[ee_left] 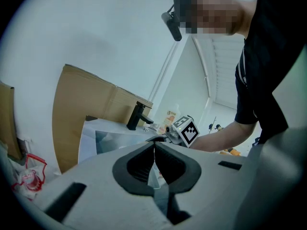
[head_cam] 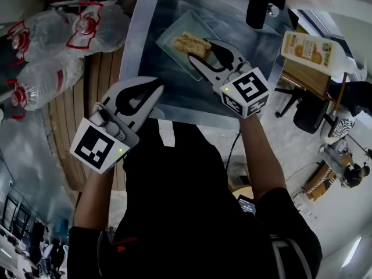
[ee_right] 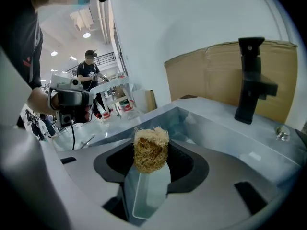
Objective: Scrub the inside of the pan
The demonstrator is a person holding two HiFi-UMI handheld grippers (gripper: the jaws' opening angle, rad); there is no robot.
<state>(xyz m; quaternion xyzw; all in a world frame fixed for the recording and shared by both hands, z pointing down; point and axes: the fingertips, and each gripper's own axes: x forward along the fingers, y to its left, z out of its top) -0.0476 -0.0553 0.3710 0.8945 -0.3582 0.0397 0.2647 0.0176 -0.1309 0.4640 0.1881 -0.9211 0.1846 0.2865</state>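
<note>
When checking alignment, note pan (head_cam: 185, 23) directly beneath and just ahead of right gripper (head_cam: 202, 51), inside sink (head_cam: 133, 57). Read pan's long axis as roughly in line with the right jaws, judging by the right gripper view. Treat right gripper as the nearer one, with its tips over pan. Note left gripper (head_cam: 156, 85) behind and to the left of it, at the sink's near edge, clear of pan. Confirm right jaws clamped on scrubber (head_cam: 190, 44), gripped at the tips and projecting forward over pan floor; cannot tell whether it touches pan. Confirm left jaws pressed together, holding nothing. For scrubbing, expect to lower scrubber onto pan floor, then stroke along the long axis. Watch for sliding of unheld pan under strokes.
</note>
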